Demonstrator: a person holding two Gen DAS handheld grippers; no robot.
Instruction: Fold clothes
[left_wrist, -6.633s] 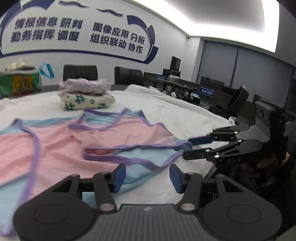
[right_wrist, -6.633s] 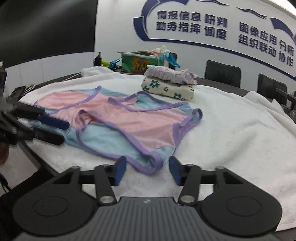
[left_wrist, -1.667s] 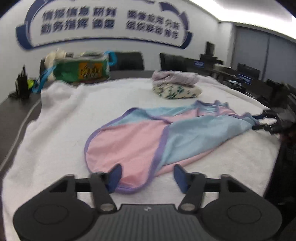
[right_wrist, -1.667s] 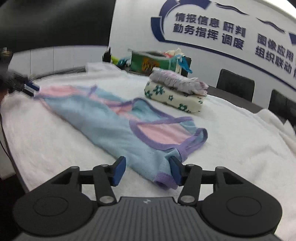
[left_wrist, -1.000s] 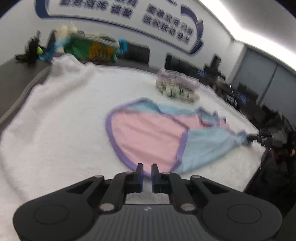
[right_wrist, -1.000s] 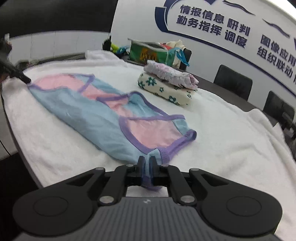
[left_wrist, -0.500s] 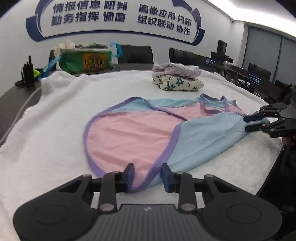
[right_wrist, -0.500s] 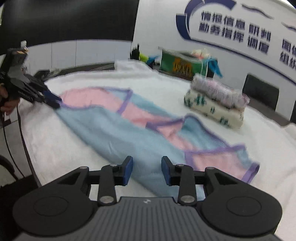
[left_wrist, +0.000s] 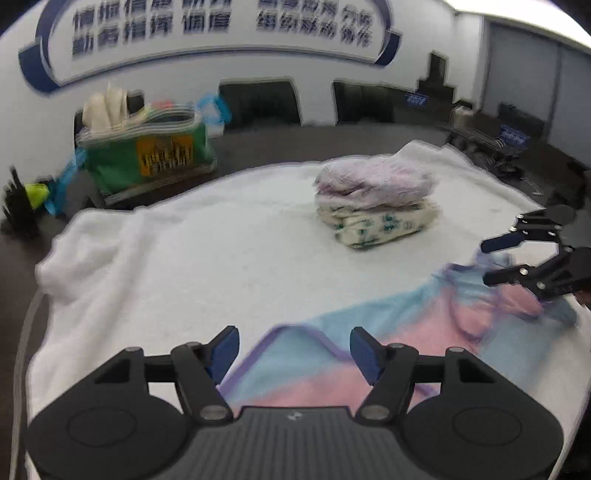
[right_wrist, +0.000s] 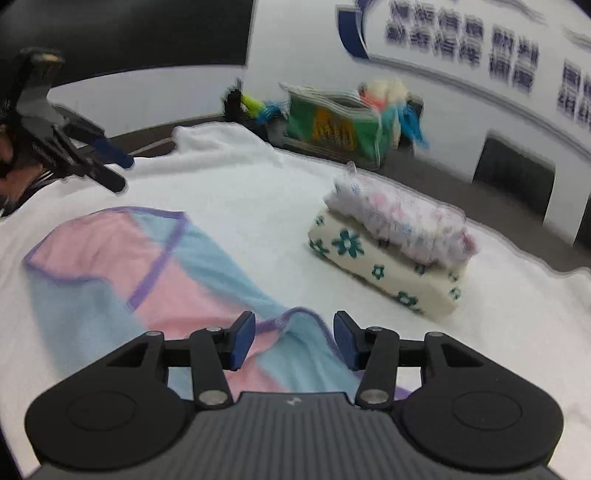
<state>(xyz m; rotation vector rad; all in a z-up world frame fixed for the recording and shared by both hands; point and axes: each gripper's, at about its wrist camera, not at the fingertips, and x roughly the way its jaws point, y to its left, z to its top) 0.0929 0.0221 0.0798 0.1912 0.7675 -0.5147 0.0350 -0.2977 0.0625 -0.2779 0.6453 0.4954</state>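
- My left tongs (left_wrist: 293, 349) and right tongs (right_wrist: 293, 339) are both opening, holding nothing.
- The pink-and-blue garment (right_wrist: 147, 273) lies long on the white-towelled worktop (left_wrist: 221, 258).
- One fold seems laid; next I need fresh grips for folding across.

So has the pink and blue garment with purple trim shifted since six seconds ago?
Yes: the garment now lies folded narrower, farther from the stacked folded clothes.

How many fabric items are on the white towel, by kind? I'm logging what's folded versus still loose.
Folded garments, stacked: 2, the ruffled pale one on the cream floral one.
Unfolded garments: 1, the pink and blue garment.
Total on the white towel: 3.
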